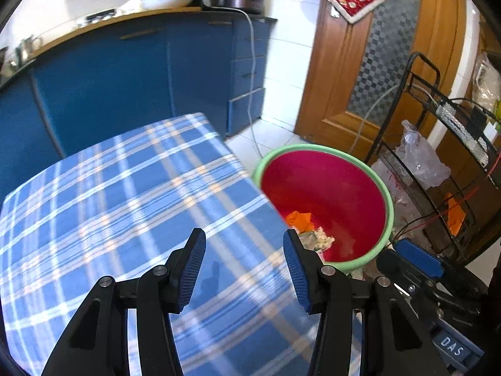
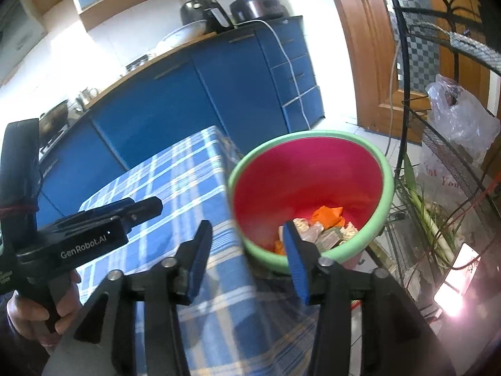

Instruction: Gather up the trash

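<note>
While both tongs gape empty, only right view shows leeks.

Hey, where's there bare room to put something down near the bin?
The checked tablecloth is bare from the blue cabinets to the bin, with both hand-held grippers open over its near edge: left, right. The bin's bottom holds trash. The wire rack beside the bin is crowded with bags and greens.
</note>
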Motion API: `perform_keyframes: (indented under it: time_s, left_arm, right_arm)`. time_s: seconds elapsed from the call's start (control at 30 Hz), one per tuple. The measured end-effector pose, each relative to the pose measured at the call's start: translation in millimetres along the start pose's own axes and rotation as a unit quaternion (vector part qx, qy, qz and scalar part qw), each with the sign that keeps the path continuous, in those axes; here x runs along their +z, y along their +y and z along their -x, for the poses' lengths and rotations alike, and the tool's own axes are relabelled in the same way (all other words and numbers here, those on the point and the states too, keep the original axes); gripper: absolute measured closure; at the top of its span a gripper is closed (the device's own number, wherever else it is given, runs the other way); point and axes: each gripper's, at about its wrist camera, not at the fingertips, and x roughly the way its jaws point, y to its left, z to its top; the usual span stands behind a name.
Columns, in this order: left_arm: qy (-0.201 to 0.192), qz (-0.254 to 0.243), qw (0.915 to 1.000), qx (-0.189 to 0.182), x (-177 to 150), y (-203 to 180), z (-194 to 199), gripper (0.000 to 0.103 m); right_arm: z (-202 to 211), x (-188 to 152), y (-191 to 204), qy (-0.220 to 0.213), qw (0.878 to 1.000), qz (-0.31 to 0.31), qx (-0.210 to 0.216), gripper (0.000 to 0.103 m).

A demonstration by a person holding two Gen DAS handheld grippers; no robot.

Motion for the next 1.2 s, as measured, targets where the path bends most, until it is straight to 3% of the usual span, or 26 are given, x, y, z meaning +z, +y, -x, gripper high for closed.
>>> perform_keyframes:
  time_s: [0.23,0.4,0.47,0.73,1.2]
  left_arm:
    - [-0.023,0.022,0.9989,0.034,-26,28,48,0.045]
    - [-0.033,0.041,0.9968,0.060,-43,46,73,0.028]
    - [-0.032,0.049,0.9959,0.069,-49,52,80,0.027]
    - [-0.033,0.073,0.9927,0.090,-70,72,101,0.027]
    - [-0.037,0.074,0.9915,0.101,-83,70,111,0.027]
  right_arm:
    - [22,-16,33,-0.002,1.000,0.027,0.004,0.035]
    - [31,-25,52,0.001,0.999,0.046,-0.001,0.027]
    - [36,-29,59,0.000,0.999,0.049,-0.006,0.020]
    - [50,-41,84,-0.009,0.997,0.080,-0.015,0.016]
    - [60,-50,97,-0.022,0.995,0.096,-0.018,0.015]
